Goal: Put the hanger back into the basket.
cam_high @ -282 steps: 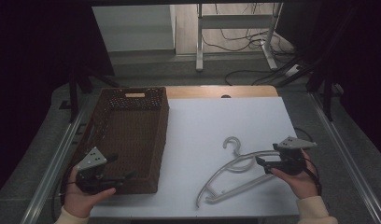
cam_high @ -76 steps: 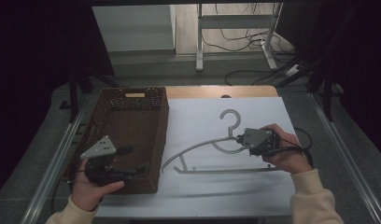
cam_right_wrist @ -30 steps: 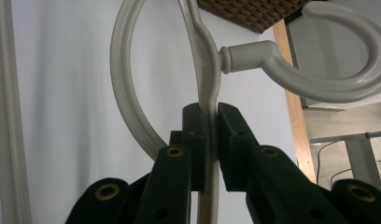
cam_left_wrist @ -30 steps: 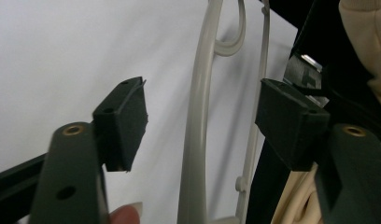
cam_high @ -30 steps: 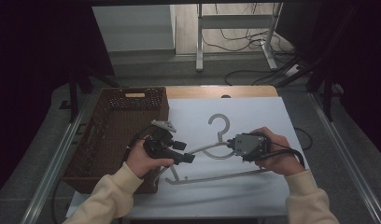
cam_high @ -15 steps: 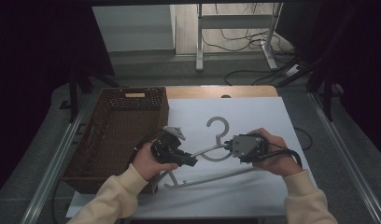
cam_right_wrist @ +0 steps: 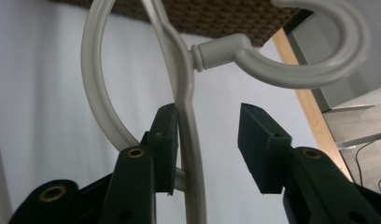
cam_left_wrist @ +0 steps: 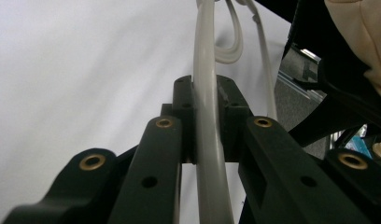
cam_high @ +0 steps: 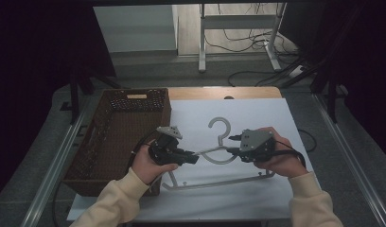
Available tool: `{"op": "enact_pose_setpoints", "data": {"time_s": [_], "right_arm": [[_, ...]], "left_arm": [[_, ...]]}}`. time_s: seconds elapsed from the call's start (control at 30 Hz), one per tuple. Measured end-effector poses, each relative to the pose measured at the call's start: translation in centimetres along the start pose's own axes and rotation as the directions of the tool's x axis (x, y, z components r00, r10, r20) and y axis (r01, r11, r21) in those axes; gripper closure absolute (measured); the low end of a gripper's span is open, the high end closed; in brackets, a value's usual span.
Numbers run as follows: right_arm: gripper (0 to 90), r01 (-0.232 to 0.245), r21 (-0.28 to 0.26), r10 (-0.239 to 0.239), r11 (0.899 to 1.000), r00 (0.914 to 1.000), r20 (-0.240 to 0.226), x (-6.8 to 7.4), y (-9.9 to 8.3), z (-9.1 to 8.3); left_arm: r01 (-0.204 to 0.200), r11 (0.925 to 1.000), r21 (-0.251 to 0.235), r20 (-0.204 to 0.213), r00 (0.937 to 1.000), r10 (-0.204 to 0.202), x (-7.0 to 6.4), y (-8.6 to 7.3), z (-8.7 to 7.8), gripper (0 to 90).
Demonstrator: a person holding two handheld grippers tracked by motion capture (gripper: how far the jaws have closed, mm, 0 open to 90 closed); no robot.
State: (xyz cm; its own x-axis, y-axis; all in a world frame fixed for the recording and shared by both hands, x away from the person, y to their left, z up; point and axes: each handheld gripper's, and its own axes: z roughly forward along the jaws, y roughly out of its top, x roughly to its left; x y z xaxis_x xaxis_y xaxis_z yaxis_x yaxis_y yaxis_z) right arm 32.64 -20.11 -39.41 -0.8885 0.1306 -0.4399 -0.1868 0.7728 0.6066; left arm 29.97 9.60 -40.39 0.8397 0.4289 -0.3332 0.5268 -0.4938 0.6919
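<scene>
pale grey hanger (cam_high: 214,153), brown woven basket (cam_high: 116,137), black grippers.

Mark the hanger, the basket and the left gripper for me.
hanger (cam_high: 220,124), high view, on the curve of its hook.
basket (cam_high: 108,137), high view, on its woven floor.
left gripper (cam_left_wrist: 206,123), left gripper view, midway between its fingers, shut on the hanger's arm.

Pale grey plastic hanger (cam_high: 219,150), lifted off table

high view overhead, facing forward; gripper views close on hanger (cam_high: 219,156).
</scene>
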Motion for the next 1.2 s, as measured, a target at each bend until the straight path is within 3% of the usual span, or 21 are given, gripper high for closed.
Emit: {"op": "enact_pose_setpoints", "data": {"time_s": [0.23,0.43,0.5,0.6,0.77,0.9,0.97,1.1,1.2], "right_arm": [[38.0,-0.114,-0.053,0.116,0.992,0.9929,0.027,-0.5,0.0,-1.4],[30.9,-0.178,-0.014,0.179,0.984,0.9833,0.035,-0.7,-0.1,-1.3],[31.6,-0.220,-0.008,0.221,0.975,0.9752,0.021,-0.8,-0.3,-1.0],[29.6,-0.228,-0.001,0.228,0.974,0.9737,0.006,-0.8,-0.2,-1.1],[26.3,-0.233,-0.002,0.233,0.973,0.9722,0.028,-0.7,0.0,-1.4],[22.2,-0.279,-0.019,0.280,0.960,0.9593,0.038,-1.0,-0.6,-1.8],[14.8,-0.301,-0.030,0.301,0.953,0.9534,0.018,-1.1,-0.9,-2.1],[11.4,-0.342,-0.068,0.343,0.937,0.9391,0.016,-1.2,-1.6,-3.4],[9.0,-0.387,-0.084,0.391,0.918,0.9200,0.032,-1.2,-2.2,-4.4]], "left_arm": [[-0.013,0.9995,-0.030,0.002,0.9999,0.013,-0.7,0.4,-0.3,81.4],[-0.027,0.9996,-0.010,-0.033,0.9991,0.027,-1.1,0.6,0.0,81.6],[-0.028,0.9996,-0.008,-0.040,0.9988,0.028,-1.1,0.5,0.1,81.7],[-0.017,0.9999,-0.002,-0.063,0.9979,0.017,-0.8,0.4,0.2,81.7],[-0.008,1.0000,-0.001,-0.073,0.9973,0.008,-0.4,0.3,-0.1,81.7],[0.004,0.9999,-0.009,-0.086,0.9963,-0.005,-0.4,0.1,-0.5,81.7],[0.006,0.9998,-0.017,-0.093,0.9957,-0.008,-0.3,0.0,-0.9,81.7],[0.019,0.9986,-0.049,-0.106,0.9941,-0.024,-0.1,-0.1,-1.9,81.7],[0.022,0.9974,-0.068,-0.118,0.9925,-0.030,-0.2,-0.1,-2.6,81.6]]}}
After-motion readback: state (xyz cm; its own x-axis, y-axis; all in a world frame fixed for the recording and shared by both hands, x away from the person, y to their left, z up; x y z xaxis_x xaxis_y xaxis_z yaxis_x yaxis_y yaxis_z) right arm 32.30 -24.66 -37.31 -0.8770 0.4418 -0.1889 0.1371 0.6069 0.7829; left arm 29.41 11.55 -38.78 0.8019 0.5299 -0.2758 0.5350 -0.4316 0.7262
